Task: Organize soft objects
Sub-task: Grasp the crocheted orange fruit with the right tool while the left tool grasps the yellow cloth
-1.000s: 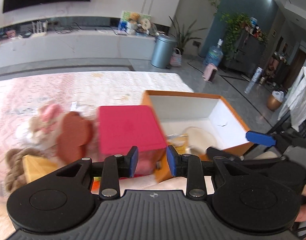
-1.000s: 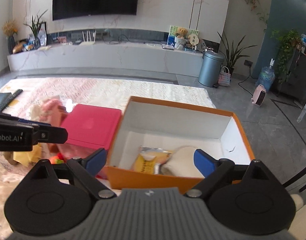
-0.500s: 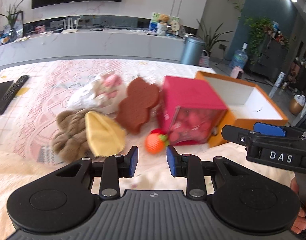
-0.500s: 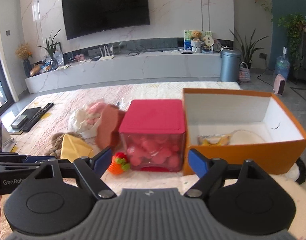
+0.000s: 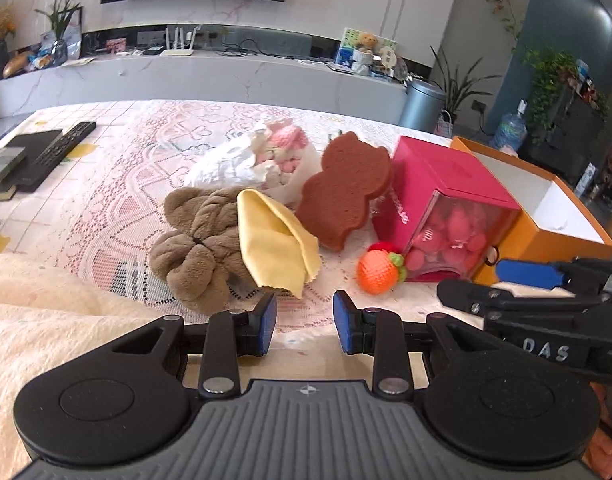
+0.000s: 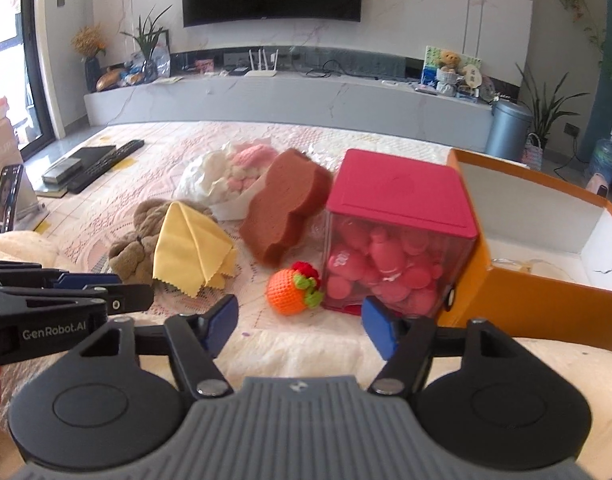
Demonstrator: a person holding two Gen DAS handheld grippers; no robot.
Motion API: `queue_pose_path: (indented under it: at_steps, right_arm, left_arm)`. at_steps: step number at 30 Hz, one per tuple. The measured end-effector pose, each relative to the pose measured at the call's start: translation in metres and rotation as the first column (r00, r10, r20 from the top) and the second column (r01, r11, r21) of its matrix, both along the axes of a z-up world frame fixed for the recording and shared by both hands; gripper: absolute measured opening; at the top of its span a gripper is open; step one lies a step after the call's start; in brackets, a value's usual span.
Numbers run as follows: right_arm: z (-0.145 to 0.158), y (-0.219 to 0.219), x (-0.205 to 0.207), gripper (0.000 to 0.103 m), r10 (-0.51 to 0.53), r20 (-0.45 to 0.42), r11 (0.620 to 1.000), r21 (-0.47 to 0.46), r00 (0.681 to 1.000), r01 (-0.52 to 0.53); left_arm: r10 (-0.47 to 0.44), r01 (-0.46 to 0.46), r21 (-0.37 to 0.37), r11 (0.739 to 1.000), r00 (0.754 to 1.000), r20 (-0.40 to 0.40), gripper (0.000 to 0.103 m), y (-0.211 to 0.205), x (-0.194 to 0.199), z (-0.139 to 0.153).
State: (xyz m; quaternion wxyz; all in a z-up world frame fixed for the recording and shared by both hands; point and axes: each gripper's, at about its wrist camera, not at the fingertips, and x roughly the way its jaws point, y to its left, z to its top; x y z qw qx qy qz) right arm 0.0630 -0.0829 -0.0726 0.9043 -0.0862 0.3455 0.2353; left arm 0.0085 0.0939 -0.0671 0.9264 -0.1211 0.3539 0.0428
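Soft things lie on the lace cloth: a brown plush towel point(image 5: 198, 240) point(image 6: 138, 240), a yellow cloth point(image 5: 274, 240) point(image 6: 186, 252) on it, a brown sponge point(image 5: 346, 192) point(image 6: 282, 208), a pink-and-white knitted bundle point(image 5: 274, 152) point(image 6: 242, 164) and an orange knitted fruit point(image 5: 378, 272) point(image 6: 290, 292). An open orange box point(image 5: 546, 236) point(image 6: 546, 304) stands at the right. My left gripper point(image 5: 304, 322) is open and empty, just short of the yellow cloth. My right gripper point(image 6: 300, 326) is wide open and empty, just short of the orange fruit.
A pink-lidded clear box point(image 5: 446, 208) point(image 6: 398, 240) of pink items stands between the sponge and the orange box. A remote point(image 5: 62, 148) and dark flat items lie at the table's far left. A cream fluffy blanket point(image 5: 38, 312) covers the near edge.
Both grippers have pulled back from the orange box and swung left; the soft pile now sits in front of them. Both stay empty.
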Motion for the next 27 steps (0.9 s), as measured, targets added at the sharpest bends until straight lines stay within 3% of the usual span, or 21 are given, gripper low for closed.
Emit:
queue_pose_path:
  at_steps: [10, 15, 27]
  right_arm:
    - [-0.019, 0.02, 0.022, 0.065, -0.004, -0.036, 0.999, -0.035, 0.999, 0.003]
    - [-0.03, 0.026, 0.033, 0.053, -0.002, -0.058, 0.999, -0.04, 0.998, 0.0]
    - [-0.052, 0.048, 0.07, 0.058, -0.044, -0.125, 0.998, -0.04, 0.991, 0.039]
  left_arm:
    - [0.038, -0.039, -0.052, 0.998, 0.999, -0.018, 0.036, 0.016, 0.007, -0.014]
    - [0.034, -0.036, -0.049, 0.998, 0.998, -0.045, 0.036, 0.015, 0.016, -0.021]
    - [0.048, -0.051, -0.066, 0.996, 0.998, -0.043, 0.036, 0.019, 0.02, -0.023]
